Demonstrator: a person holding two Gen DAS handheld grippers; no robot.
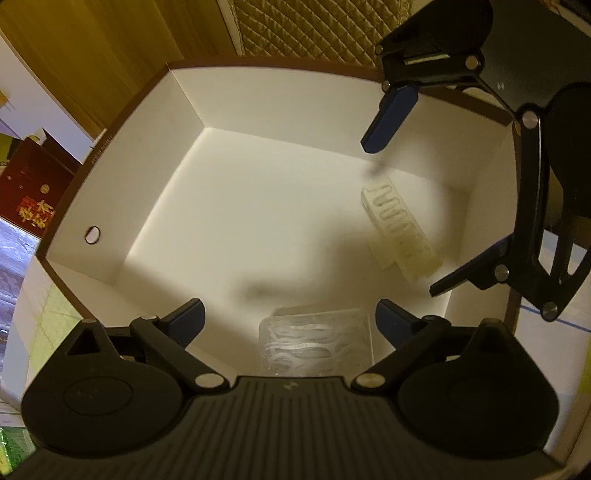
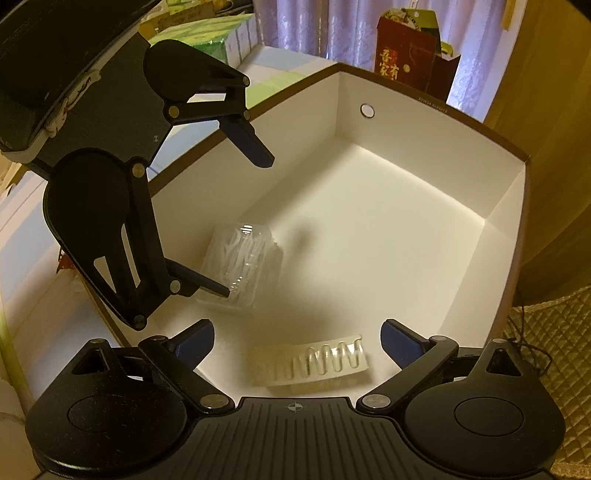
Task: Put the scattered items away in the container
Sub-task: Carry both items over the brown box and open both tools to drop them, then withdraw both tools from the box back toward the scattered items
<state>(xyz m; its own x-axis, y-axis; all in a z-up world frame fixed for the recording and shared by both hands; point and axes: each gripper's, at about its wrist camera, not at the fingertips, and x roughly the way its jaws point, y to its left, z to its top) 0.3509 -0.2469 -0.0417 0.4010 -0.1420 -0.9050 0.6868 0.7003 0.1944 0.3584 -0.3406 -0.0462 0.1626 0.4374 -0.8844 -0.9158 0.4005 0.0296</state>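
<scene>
Left wrist view puts your left gripper low over the near wall of the box, its blue-tipped fingers spread wide and holding nothing. Just past the tips, a clear tub of white picks lies on the box floor. Further in and to your right, a ribbed clear pack rests near the right wall, apart from the tub. Your right gripper hangs above that pack, its fingers also wide apart and empty.

From the right wrist view, the pack sits just ahead of that gripper, and the tub lies beyond it, at the tip of the left gripper's lower finger; you cannot tell whether they touch. The middle and far half of the white floor is bare, giving you open room up to the brown-edged rim. One side wall has a small round hole.

Outside the rim you have a dark red carton, green boxes, a pale curtain and a quilted cushion.
</scene>
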